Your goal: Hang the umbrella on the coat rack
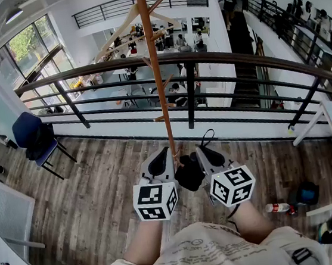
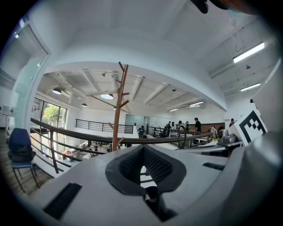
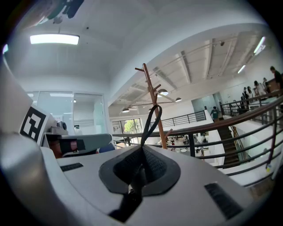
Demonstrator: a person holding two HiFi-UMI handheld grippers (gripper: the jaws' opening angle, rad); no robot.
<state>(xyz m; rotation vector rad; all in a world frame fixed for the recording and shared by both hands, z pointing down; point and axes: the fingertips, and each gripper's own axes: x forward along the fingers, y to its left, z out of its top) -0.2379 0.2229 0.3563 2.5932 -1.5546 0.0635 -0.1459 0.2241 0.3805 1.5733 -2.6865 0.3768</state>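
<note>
The wooden coat rack (image 1: pixel 155 70) rises straight ahead of me, its pole in front of the balcony railing and its pegs branching near the top. A small black folded umbrella (image 1: pixel 189 175) sits between my two grippers. My left gripper (image 1: pixel 159 158) is shut, and a dark part of the umbrella (image 2: pixel 152 196) shows low between its jaws. My right gripper (image 1: pixel 207 152) is shut on the umbrella's black strap, whose loop (image 3: pixel 152 119) stands up in front of the rack (image 3: pixel 152 101). The rack (image 2: pixel 118 106) is still some way off from both grippers (image 2: pixel 142 148) (image 3: pixel 142 148).
A dark metal railing (image 1: pixel 217 58) runs across just behind the rack, with an open hall and people below. A blue chair (image 1: pixel 34 138) stands at the left. A bottle (image 1: pixel 278 207) and a dark bag (image 1: pixel 308 193) lie on the wood floor at the right.
</note>
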